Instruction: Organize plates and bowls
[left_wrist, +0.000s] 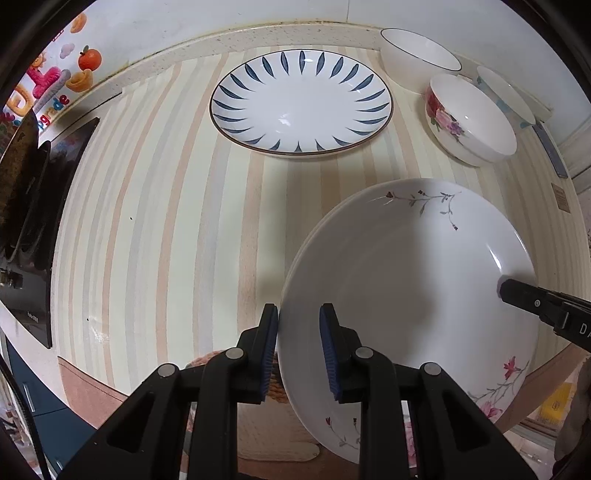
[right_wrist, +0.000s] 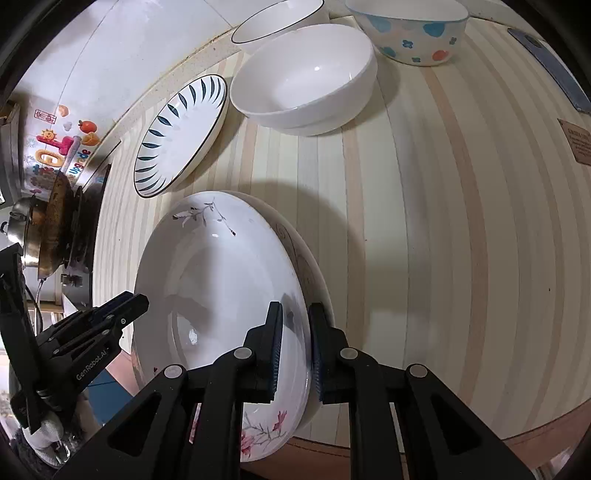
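Floral plate (left_wrist: 413, 280), tilted over the near edge of the striped countertop (left_wrist: 166, 221), its opposite rims clamped by the left gripper (left_wrist: 298, 347) and right gripper (right_wrist: 295, 347). Behind it lie a blue-leaf plate (left_wrist: 301, 103) and, further right, a rose-patterned bowl (left_wrist: 471, 118), a black-rimmed bowl (left_wrist: 419, 55) and a blue-spotted bowl (right_wrist: 410, 29).

I count three plates: one blue-leaf plate (left_wrist: 301, 105), two stacked flowered ones (left_wrist: 413, 295). Three bowls (right_wrist: 304, 75) sit behind.
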